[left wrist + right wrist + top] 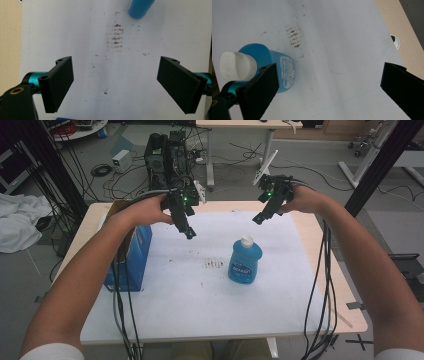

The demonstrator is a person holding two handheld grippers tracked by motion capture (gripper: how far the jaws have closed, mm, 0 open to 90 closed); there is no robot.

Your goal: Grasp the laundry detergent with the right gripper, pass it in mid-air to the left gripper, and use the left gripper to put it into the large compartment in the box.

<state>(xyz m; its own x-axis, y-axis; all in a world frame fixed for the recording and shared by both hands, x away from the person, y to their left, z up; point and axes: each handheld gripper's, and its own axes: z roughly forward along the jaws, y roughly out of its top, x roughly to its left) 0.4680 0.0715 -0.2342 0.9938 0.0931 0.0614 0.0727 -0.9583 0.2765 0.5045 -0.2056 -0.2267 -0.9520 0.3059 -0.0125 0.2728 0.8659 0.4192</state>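
High view: I have both forearms stretched forward over the table [320, 270], hands raised near its far edge. My left gripper [189, 233] hangs above the far-left part of the white sheet [200, 300], tilted down and toward the middle; my right gripper [258, 218] hovers over the far edge right of centre, angled down and leftward. Cables trail from each back along my arms to the near edge.

Both sets of jaws stand wide with nothing between them — the left gripper view shows bare sheet in the gap, the right gripper view the same.

The bottle [245, 260] stands upright on the sheet, a little right of centre, white cap [235, 65] on top, well apart from both grippers. In the right gripper view it sits behind my left-hand jaw, outside the gap.

A patch of dark smudges [215, 264] marks the sheet just left of the bottle. A blue box [132, 262] stands at the table's left edge. Beyond the far edge — grey floor, loose cables, a black equipment stack [167, 160] and a white heap of cloth [20, 222] to the left.
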